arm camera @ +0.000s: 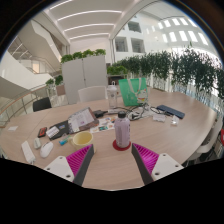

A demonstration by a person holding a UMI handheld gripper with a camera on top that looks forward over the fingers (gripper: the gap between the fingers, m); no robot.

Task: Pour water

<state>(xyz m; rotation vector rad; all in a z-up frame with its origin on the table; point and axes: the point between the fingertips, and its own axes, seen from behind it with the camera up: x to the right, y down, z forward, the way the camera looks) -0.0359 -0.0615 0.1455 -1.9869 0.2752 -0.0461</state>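
Tipping risk is the big one here imo: that water bottle point(123, 131) is tall and narrow, so if one finger clips it before the other, it probably goes over onto the wooden table point(110, 165). Gripper point(112, 158) is spread wide with nothing in it. Bottle stands upright on a dark red coaster point(122, 147), just ahead of the pink pads point(80, 157), roughly centred between them. Yellow bowl point(82, 138) sits nearby.

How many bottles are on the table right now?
1. A clear bottle with a pink cap stands just ahead of the open tool, centred between its fingers, beside a yellow dish. Clutter further along the table could hide others.
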